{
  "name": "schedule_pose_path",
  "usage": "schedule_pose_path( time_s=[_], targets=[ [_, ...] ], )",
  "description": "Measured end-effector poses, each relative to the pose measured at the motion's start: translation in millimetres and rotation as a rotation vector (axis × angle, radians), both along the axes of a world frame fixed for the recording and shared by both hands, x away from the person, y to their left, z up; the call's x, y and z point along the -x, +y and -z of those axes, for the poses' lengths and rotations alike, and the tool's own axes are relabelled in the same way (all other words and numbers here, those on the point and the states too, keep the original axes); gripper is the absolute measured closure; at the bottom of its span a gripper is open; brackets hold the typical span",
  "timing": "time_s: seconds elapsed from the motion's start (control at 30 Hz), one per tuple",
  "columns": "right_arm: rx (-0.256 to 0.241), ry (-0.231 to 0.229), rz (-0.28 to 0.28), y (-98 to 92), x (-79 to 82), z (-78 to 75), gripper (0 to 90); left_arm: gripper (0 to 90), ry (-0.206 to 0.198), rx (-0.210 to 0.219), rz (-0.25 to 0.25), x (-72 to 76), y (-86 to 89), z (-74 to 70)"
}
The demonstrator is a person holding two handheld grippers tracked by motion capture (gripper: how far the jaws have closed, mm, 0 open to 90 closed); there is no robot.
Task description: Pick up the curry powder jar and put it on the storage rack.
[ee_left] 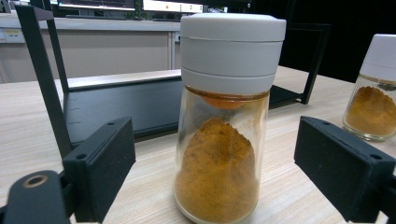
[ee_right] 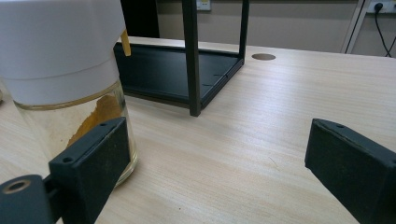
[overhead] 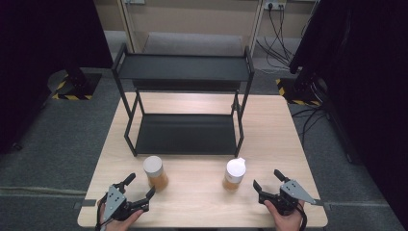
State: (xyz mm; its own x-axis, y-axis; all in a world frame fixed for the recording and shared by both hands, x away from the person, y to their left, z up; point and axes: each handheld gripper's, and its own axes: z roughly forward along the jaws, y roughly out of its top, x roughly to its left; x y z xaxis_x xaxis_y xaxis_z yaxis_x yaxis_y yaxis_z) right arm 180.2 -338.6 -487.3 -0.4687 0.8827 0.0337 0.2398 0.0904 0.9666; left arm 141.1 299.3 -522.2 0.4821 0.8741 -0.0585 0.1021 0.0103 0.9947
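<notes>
Altogether two spice jars (overhead: 156,172) (overhead: 234,174), one rack (overhead: 185,98).

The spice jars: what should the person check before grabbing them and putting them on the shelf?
1. Left gripper open: ok.
2. Left jar between its jaws: ok.
3. Right gripper open: ok.
4. Right jar centred between its jaws: not ok, it sits by one jaw.
5. Both jars upright, lids on: ok.
6. Room on the shelf: ok, both levels bare.

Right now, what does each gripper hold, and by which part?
Nothing: the left gripper and the right gripper are open, each beside a spice jar.
</notes>
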Motion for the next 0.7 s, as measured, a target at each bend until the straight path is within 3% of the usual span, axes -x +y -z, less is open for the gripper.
schedule_pose_path(
  time_s=[0.43,0.7],
  targets=[
    [-0.003,0.001,0.001,-0.4,-0.1,0.1,7.1,12.4,-0.032,0.012,-0.024,0.1,-9.1,-2.7],
    [-0.001,0.003,-0.001,-0.3,-0.5,-0.3,7.1,12.5,-0.048,0.028,-0.023,-10.7,-13.3,-7.7]
  ],
)
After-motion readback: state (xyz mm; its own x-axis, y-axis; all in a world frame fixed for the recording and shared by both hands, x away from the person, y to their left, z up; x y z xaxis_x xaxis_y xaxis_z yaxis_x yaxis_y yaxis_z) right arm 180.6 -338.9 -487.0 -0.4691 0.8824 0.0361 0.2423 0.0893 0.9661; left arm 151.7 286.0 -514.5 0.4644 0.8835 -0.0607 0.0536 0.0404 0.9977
